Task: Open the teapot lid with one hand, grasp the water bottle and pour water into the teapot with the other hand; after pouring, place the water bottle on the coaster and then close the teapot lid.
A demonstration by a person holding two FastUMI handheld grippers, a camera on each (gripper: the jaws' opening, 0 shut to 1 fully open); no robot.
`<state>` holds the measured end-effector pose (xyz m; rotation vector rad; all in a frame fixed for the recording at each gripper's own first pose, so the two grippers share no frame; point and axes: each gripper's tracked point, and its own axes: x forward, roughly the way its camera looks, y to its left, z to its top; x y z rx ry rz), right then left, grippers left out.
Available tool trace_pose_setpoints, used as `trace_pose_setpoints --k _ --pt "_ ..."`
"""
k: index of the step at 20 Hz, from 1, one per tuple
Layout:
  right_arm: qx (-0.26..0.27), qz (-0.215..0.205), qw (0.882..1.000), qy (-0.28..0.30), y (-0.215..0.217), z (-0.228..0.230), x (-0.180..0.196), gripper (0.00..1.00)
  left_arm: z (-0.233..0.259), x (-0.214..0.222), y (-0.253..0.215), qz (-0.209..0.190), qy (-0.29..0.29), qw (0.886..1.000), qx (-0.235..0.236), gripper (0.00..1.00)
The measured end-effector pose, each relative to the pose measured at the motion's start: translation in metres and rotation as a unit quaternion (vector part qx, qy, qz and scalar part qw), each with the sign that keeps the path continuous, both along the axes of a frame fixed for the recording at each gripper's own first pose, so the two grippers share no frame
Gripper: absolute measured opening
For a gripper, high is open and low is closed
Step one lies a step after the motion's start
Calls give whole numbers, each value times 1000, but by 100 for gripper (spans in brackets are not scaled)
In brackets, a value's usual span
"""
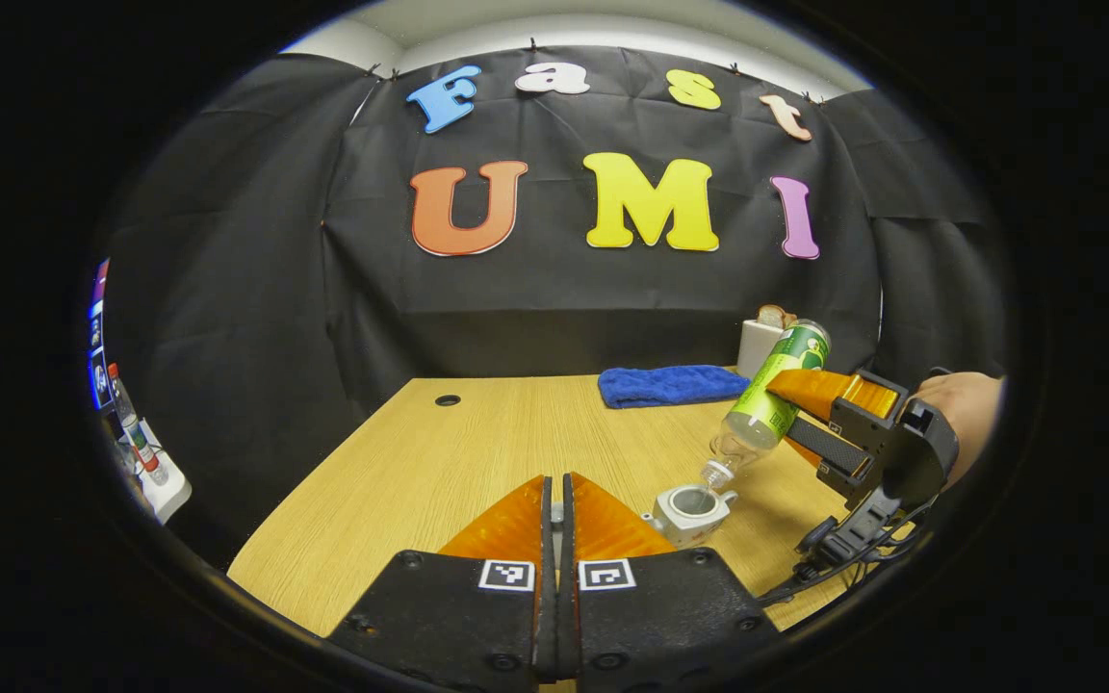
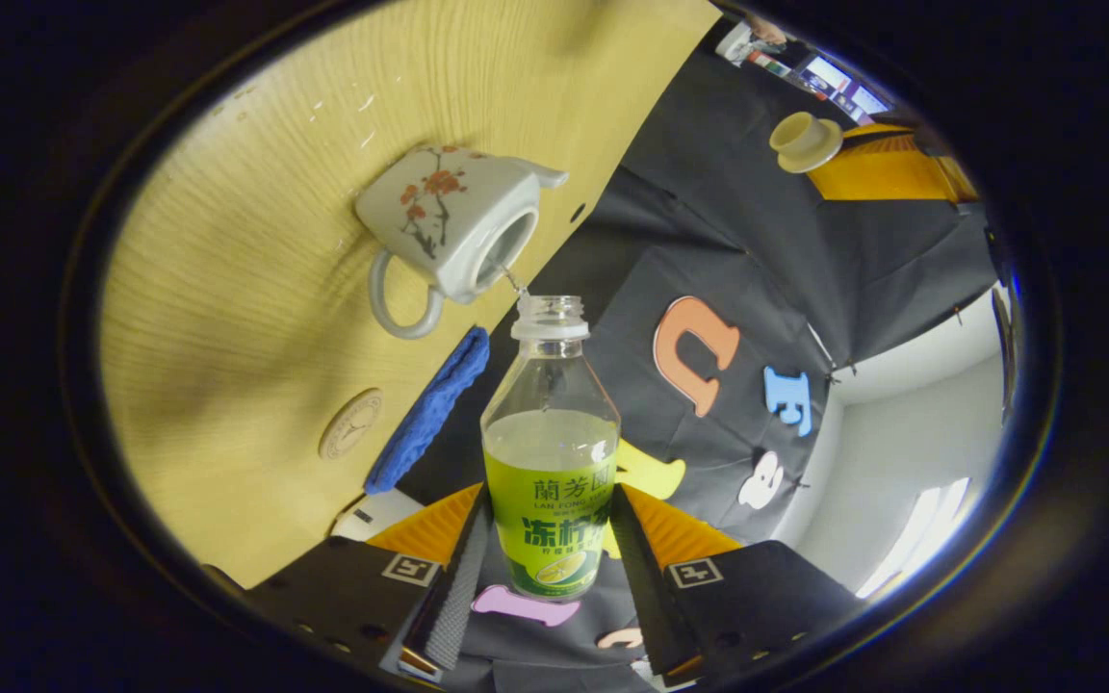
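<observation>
In the right gripper view the right claw grips the water bottle across its labelled lower body, both fingers pressed to its sides, the bottle tipped so its open neck points at the teapot. The bottle looks like thin clear plastic, part full; I judge it light but apt to dent under a hard squeeze, and smooth over the label, so the present hold on the broad body is the sensible place, firm but not crushing. A thin thread of water runs from the neck into the teapot's open mouth, so pouring is under way. The teapot stands on the wooden worktop; it appears to be glazed ceramic, hard, slippery and breakable, best taken by its looped handle if it must be steadied. In the left gripper view the left claw shows its fingers drawn nearly together; seen farther off in the right gripper view, it carries the teapot lid, a small, pale piece that I would expect to chip if dropped. Beyond the teapot lies the round coaster, where the bottle is to go, and just past it a folded blue cloth near the worktop's far edge.
</observation>
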<state>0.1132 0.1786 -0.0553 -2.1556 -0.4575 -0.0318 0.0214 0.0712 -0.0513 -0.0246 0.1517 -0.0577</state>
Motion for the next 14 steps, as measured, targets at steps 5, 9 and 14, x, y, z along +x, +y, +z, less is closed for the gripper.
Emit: trace_pose_setpoints --k 5,9,14 --pt "-1 13 1000 -9 6 1 -4 71 -3 2 -1 -2 3 1000 0 3" --pt "3 14 1000 -8 4 0 -3 74 -8 4 4 5 10 1000 7 3" --pt "53 11 999 2 -8 0 -1 71 -8 5 4 10 9 1000 8 3"
